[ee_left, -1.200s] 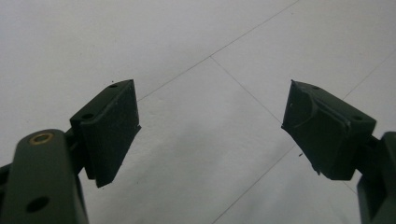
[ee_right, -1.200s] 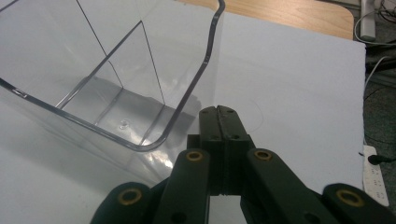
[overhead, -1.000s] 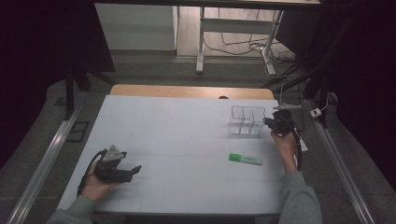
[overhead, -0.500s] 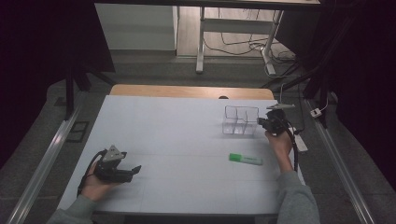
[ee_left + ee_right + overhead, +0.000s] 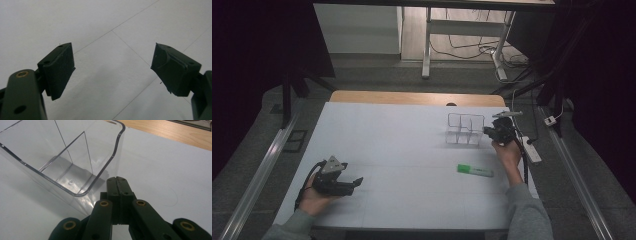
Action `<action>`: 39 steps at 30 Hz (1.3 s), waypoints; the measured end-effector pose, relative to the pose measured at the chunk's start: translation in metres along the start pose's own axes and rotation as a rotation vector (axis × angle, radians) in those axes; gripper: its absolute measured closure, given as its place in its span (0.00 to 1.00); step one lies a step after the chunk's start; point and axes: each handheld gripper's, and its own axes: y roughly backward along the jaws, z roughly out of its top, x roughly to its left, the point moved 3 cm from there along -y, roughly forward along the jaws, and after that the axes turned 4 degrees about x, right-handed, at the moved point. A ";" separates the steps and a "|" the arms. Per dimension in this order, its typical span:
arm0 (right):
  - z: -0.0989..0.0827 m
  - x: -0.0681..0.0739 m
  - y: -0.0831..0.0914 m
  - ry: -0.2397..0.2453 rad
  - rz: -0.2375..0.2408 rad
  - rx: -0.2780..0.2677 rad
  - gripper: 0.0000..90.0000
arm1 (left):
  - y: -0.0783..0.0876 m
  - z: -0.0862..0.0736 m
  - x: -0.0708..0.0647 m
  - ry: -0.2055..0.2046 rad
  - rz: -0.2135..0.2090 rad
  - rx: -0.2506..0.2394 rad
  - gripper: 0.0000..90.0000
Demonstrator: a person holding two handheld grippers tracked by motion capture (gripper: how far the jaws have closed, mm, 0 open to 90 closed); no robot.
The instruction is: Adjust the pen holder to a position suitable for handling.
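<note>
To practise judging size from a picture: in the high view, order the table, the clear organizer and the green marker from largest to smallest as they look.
1. Table: by far the largest.
2. Clear organizer.
3. Green marker: about as long as the organizer is wide, but far thinner, so smallest.

Clear glossy plastic organizer (image 5: 75, 157); matt white table (image 5: 402, 150); wooden edge (image 5: 412, 97).

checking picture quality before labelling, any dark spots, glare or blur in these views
High view: table lit evenly, surroundings nearly black, marker small but sharp. Left gripper view: the near tongs look soft, tabletop lines crisp. Right gripper view: clear box shows pale reflections on its walls and a faint shadow beside the shut tongs.
</note>
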 end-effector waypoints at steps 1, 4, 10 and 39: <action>0.001 0.001 0.000 0.002 -0.001 0.000 1.00 | 0.000 0.000 0.000 0.000 -0.001 0.000 0.20; 0.003 0.005 0.000 0.008 0.005 -0.002 1.00 | 0.000 0.000 0.000 -0.001 -0.001 0.001 0.20; 0.004 0.009 -0.001 0.017 0.008 -0.002 1.00 | 0.000 0.000 0.000 -0.001 -0.001 0.002 0.20; 0.018 0.043 -0.014 0.073 0.049 0.017 1.00 | -0.002 0.001 -0.001 -0.007 -0.001 0.009 0.20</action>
